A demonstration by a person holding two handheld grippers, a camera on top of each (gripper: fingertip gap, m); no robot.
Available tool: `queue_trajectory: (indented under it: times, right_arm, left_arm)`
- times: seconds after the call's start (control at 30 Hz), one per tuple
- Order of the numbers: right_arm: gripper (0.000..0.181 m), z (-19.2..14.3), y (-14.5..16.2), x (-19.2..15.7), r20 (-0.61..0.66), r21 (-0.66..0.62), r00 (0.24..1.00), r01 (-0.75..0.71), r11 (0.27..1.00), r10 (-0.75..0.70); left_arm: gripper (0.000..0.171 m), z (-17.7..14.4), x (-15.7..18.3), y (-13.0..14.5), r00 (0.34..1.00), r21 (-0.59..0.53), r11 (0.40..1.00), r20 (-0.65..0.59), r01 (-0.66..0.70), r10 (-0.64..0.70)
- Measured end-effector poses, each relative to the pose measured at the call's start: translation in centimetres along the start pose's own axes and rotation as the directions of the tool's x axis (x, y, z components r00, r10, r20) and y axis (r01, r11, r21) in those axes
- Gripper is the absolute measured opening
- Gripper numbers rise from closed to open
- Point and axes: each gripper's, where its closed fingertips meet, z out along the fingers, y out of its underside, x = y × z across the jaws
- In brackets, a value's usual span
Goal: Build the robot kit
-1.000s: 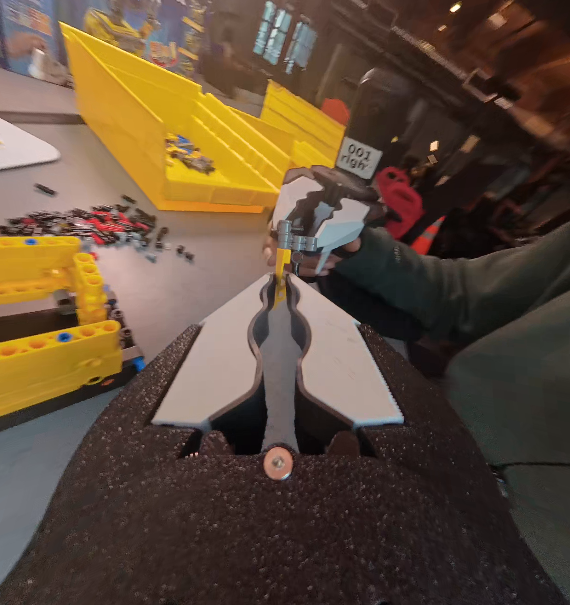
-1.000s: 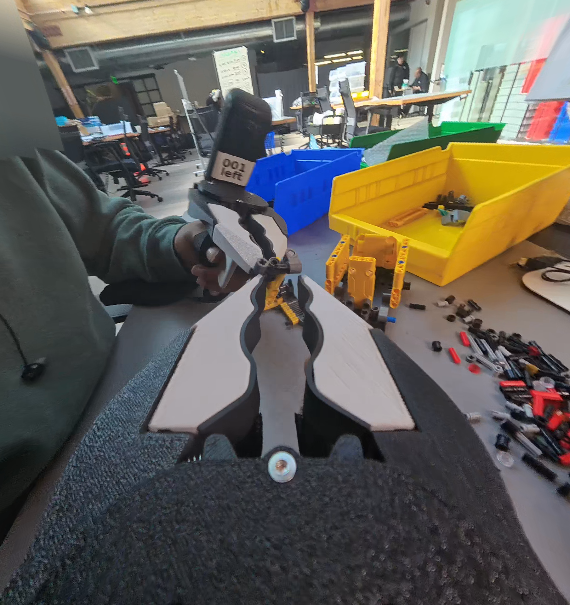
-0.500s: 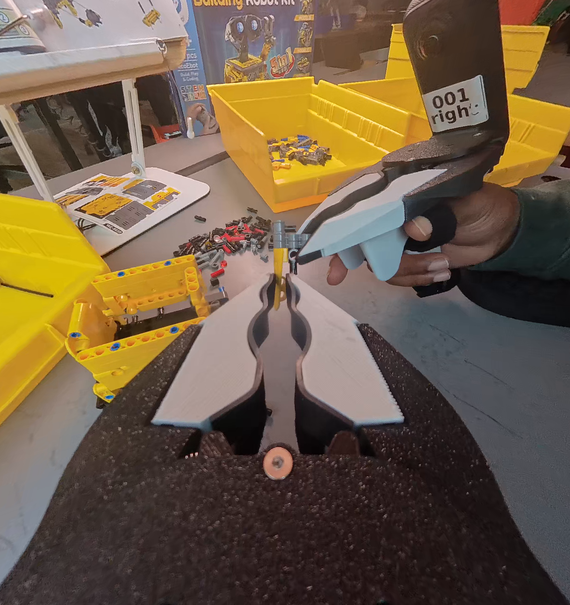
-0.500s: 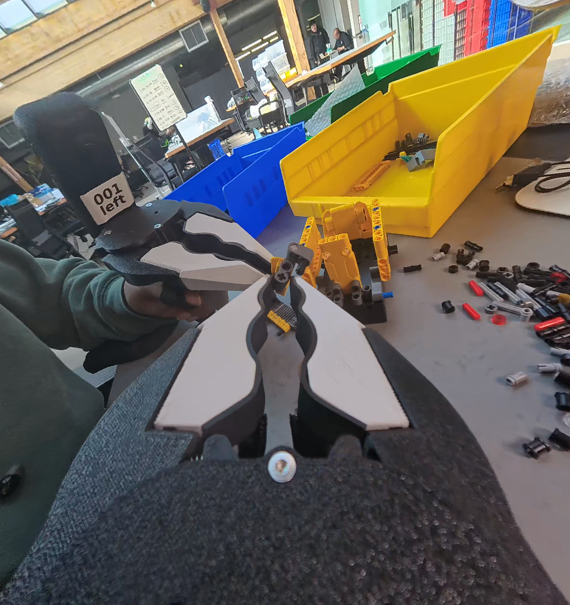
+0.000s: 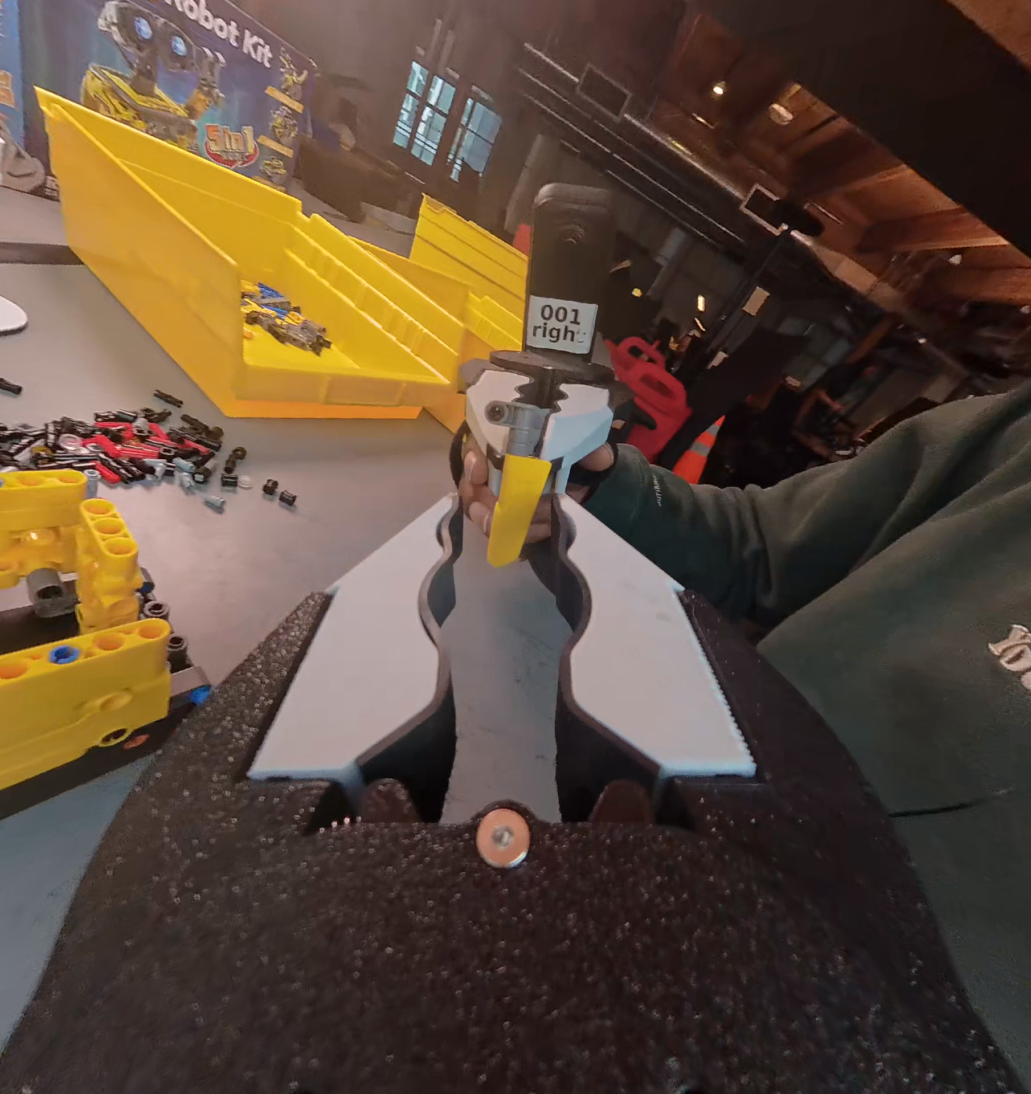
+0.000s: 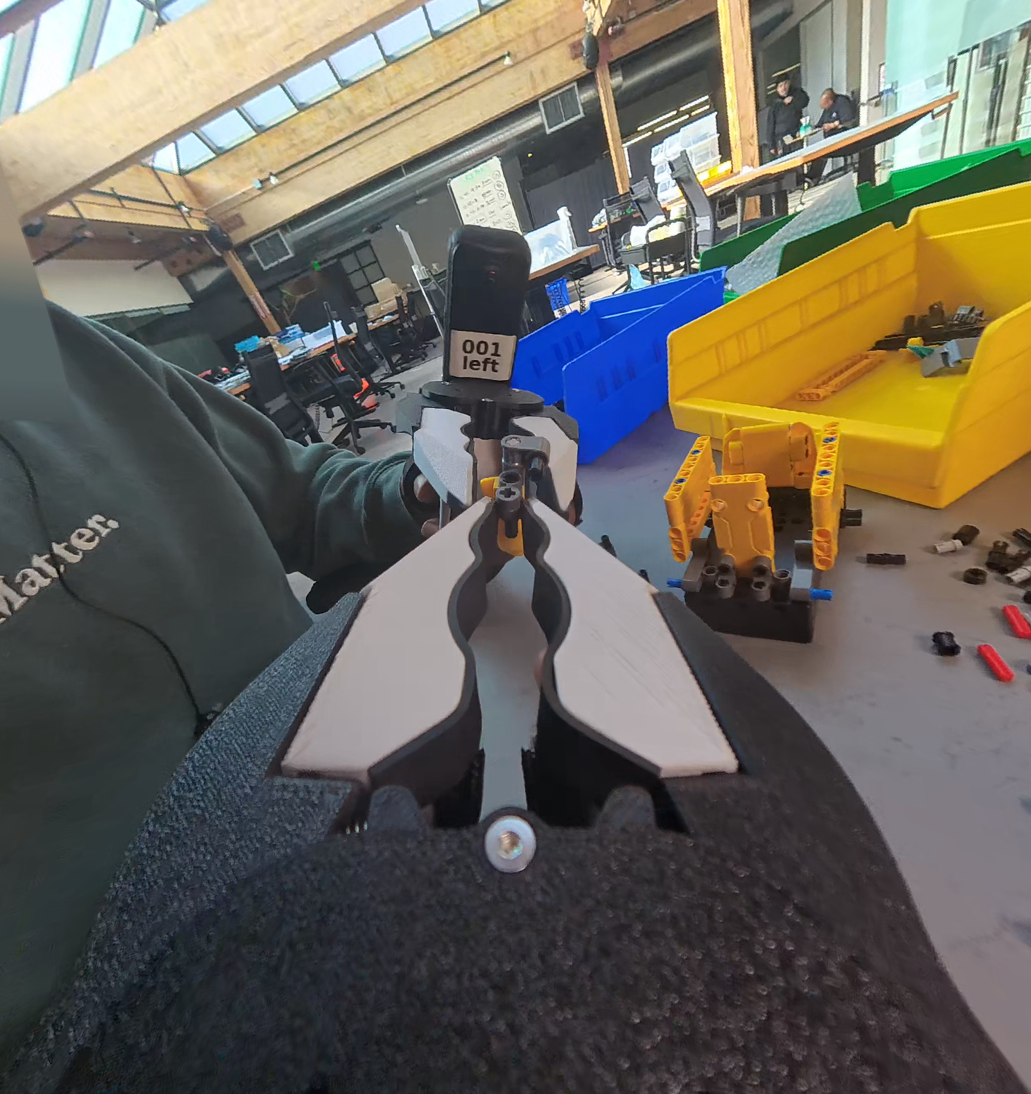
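A small assembly of a yellow curved panel (image 5: 513, 509) and a grey connector (image 5: 519, 423) hangs in the air above the grey table. My right gripper (image 6: 508, 503) is shut on the grey connector (image 6: 510, 494), with the yellow panel (image 6: 510, 537) below its tips. In the left wrist view the right gripper (image 5: 525, 438) faces me, held by a hand in a green sleeve. My left gripper (image 5: 506, 506) is open, and the panel's lower end sits loose between its spread fingertips. In the right wrist view the left gripper (image 6: 501, 467) shows just behind the assembly.
A half-built yellow and black model (image 5: 57, 592) (image 6: 756, 521) stands on the table. Loose black, red and grey parts (image 5: 105, 444) (image 6: 1022, 568) lie scattered beside it. Yellow bins (image 5: 235, 284) (image 6: 856, 385) and blue bins (image 6: 608, 355) stand behind.
My left gripper was shut on the yellow panel and has opened. The right gripper now holds the assembly alone. Both grippers have swung to face each other.
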Motion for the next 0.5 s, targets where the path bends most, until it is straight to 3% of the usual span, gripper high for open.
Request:
queue_trajectory:
  times: [0.17, 0.5]
  right_arm:
    - [0.006, 0.5, 0.5, -1.1, 0.054, -0.02, 0.998, -0.012, 1.0, 0.013]
    - [0.007, 0.5, 0.4, -0.5, 0.028, 0.0, 0.999, -0.045, 0.999, 0.045]
  left_arm:
    - [0.015, 0.6, 1.5, 1.0, 0.997, -0.044, 0.999, -0.083, -0.009, 0.005]
    - [0.012, 0.5, 1.1, 0.9, 0.995, -0.041, 0.998, -0.088, 0.045, -0.049]
